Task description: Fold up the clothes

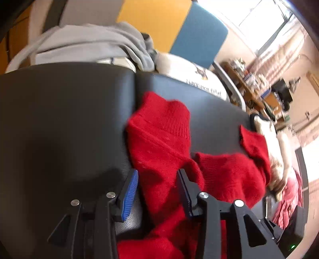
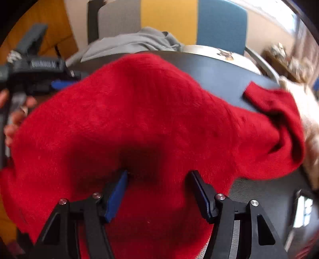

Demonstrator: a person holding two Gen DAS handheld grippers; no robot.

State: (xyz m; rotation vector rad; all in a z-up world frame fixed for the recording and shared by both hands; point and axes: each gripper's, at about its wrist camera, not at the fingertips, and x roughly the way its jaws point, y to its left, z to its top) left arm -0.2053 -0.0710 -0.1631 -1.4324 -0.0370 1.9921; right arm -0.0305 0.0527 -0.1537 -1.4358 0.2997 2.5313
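Both the left gripper (image 1: 157,191) and right gripper (image 2: 159,191) angle downward, fingers spread apart.

bright window (image 1: 263,22), cluttered shelf (image 1: 257,89)

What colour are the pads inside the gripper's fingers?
Blue, ribbed; the left gripper's pads show best in the left wrist view.

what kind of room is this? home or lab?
Probably an office or lab workspace, not a home. A dark table holds the red sweater; behind it stand coloured partition panels, and a cluttered desk with a monitor sits by a bright window.
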